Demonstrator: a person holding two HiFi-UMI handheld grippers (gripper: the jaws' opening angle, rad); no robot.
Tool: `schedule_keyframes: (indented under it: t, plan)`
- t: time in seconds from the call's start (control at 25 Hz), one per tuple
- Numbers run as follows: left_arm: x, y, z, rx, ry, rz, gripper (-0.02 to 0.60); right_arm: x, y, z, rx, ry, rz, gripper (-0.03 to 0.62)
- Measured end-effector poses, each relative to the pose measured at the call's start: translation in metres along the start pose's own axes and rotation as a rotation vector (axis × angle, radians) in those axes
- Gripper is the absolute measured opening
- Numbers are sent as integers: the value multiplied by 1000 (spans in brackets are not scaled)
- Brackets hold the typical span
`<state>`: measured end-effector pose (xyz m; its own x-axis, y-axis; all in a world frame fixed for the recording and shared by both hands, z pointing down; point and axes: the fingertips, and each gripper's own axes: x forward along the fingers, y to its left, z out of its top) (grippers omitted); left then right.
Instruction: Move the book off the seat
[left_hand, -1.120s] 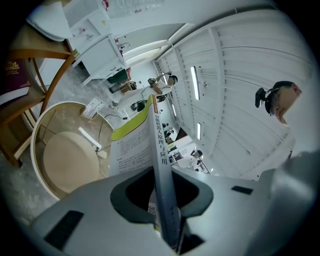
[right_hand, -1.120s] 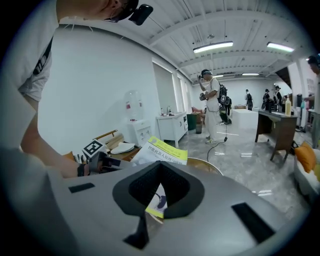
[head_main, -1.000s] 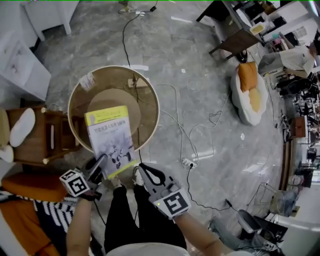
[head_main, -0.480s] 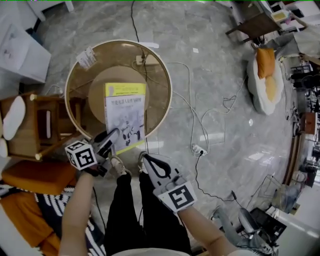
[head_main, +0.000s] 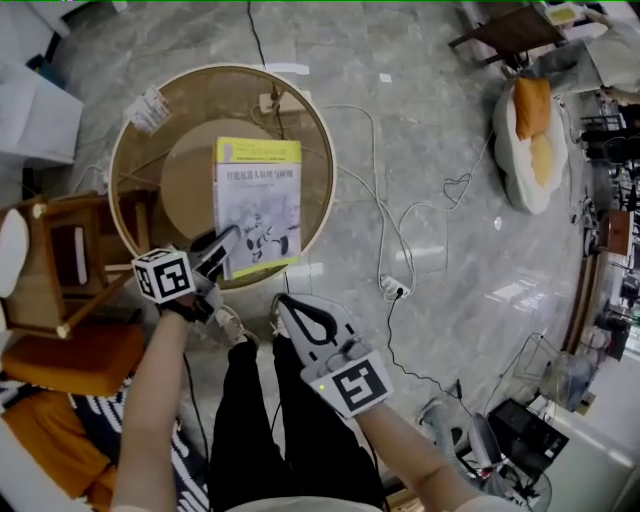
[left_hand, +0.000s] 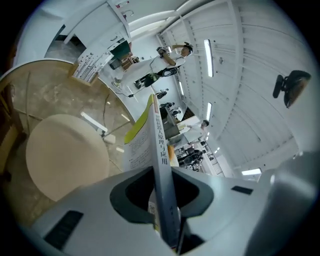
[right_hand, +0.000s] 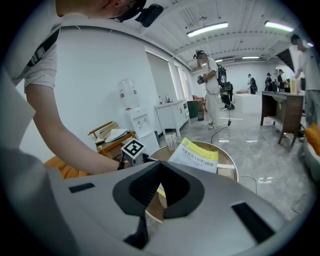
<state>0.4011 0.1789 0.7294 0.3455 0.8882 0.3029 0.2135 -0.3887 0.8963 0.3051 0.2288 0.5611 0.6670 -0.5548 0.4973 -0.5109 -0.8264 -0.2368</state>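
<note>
The book has a yellow-and-white cover and hangs flat over the round glass-topped table. My left gripper is shut on the book's near left corner. In the left gripper view the book's spine runs edge-on between the jaws of the left gripper. I cannot tell whether the book touches the glass. My right gripper is shut on nothing, in front of the table's near rim and above the person's legs. The right gripper view shows the book beyond the closed right gripper.
A wooden chair stands left of the table, with an orange cushion nearer me. Cables and a power strip lie on the floor to the right. A white beanbag seat is at the far right. People stand in the background.
The left gripper has carried the book further over the round table and lower. The right gripper has also come down a little, still shut.
</note>
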Motion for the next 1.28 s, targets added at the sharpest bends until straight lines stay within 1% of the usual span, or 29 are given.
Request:
schedule_keyframes:
  t: [0.08, 0.2, 0.36, 0.48, 0.56, 0.68, 0.8, 0.88, 1.0, 1.08, 1.2, 1.28]
  plan:
    - [8, 35, 1, -37, 19, 77, 86, 3, -12, 6, -1, 4, 4, 21]
    - [-3, 78, -1, -136, -4, 177, 84, 4, -14, 3, 1, 19, 15, 21]
    - [-15, 103, -12, -196, -27, 295, 84, 6, -10, -8, 2, 42, 31, 21]
    - [-24, 111, -14, -213, -23, 323, 84, 10, -1, -4, -11, 42, 50, 21]
    - [-25, 117, -16, -187, 4, 371, 84, 10, 3, -2, -13, 37, 54, 21]
    - [-26, 131, -26, -139, 74, 462, 84, 6, 9, -4, -15, 39, 50, 21]
    - [-27, 142, -33, -83, 155, 508, 85, 0, 13, -8, -18, 42, 49, 21]
    - [-25, 144, -34, -38, 196, 526, 91, -5, 13, -11, -9, 46, 42, 21]
    - [-22, 142, -34, -18, 210, 520, 91, -9, 13, -19, 2, 58, 29, 21]
    - [-23, 144, -35, 1, 232, 536, 94, -11, 15, -21, -1, 61, 27, 21]
    - [-25, 150, -34, 42, 272, 614, 115, -11, 21, -17, -16, 46, 32, 21]
    - [-28, 154, -35, 63, 276, 657, 128, -11, 26, -13, -26, 38, 36, 21]
